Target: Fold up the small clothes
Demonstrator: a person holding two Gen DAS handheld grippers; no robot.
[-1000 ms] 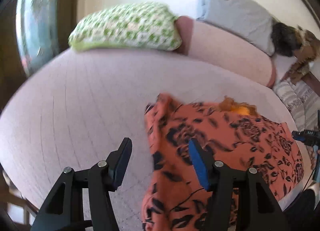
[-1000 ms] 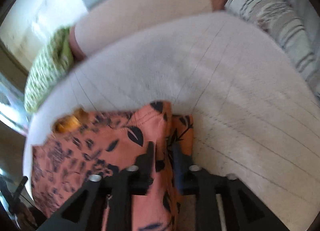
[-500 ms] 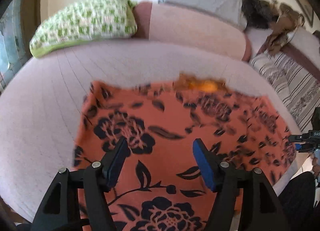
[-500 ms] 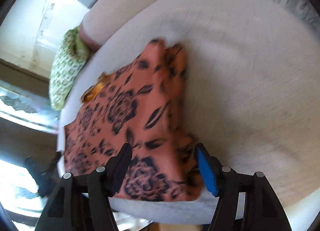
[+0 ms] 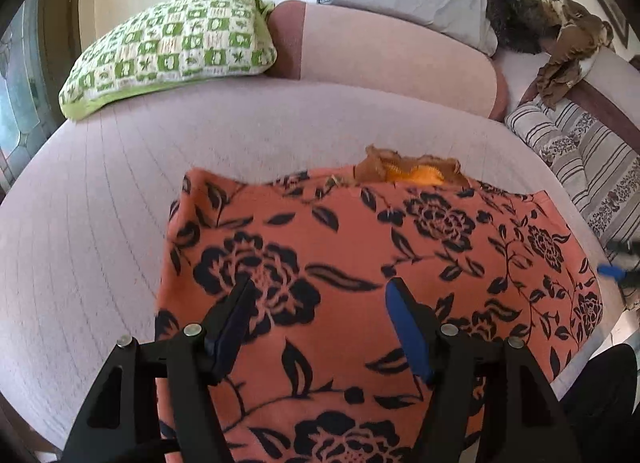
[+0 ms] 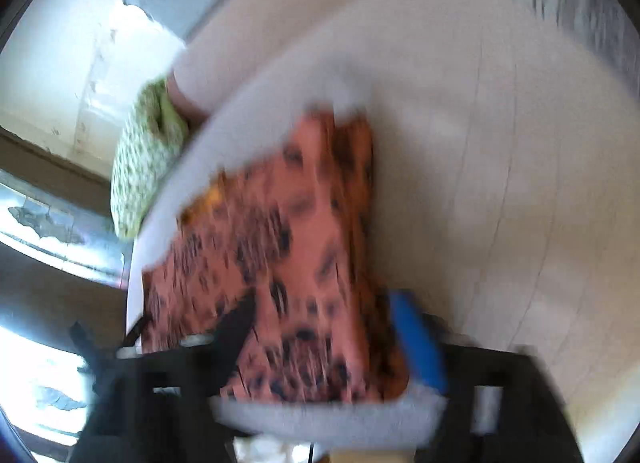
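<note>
We hover both grippers over the orange floral garment [image 5: 360, 247], lying flat on the pale sofa seat [image 5: 100, 223]. Left gripper [image 5: 320, 323] stands wide and empty; right gripper [image 6: 320, 339] is opening, apparently letting go after a fold.

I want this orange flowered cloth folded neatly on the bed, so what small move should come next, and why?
Probably bring the left gripper down to pinch the cloth's near left edge for another fold. The cloth lies flat on the bed, both grippers hold nothing, and the right gripper's jaws are opening with the cloth loose between them.
</note>
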